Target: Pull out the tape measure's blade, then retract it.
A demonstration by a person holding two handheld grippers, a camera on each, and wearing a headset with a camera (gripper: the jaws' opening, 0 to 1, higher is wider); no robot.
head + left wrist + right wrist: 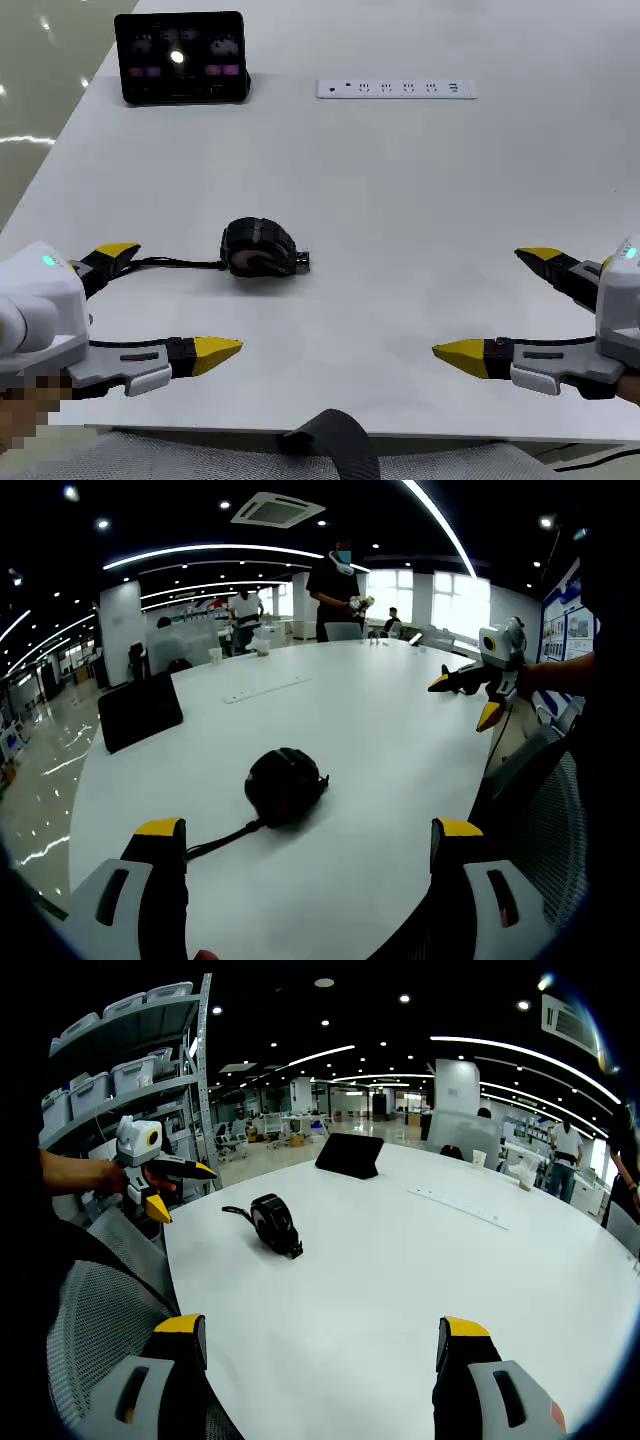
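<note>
Tape measure (pixel 262 248) on worktop (pixel 400 170), left of centre, toward near edge. Just ahead of left gripper (pixel 180 298), well apart from right gripper (pixel 480 302); left nearer. Long axis along near edge: blade tip faces right gripper, lanyard (pixel 175 263) trails toward left. Both grippers' jaws spread wide, holding nothing. Case black, rounded; blade looks fully wound in.

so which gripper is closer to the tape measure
Left. The left gripper is open just beside the tape measure; the right gripper is open, well off on its other side.
</note>
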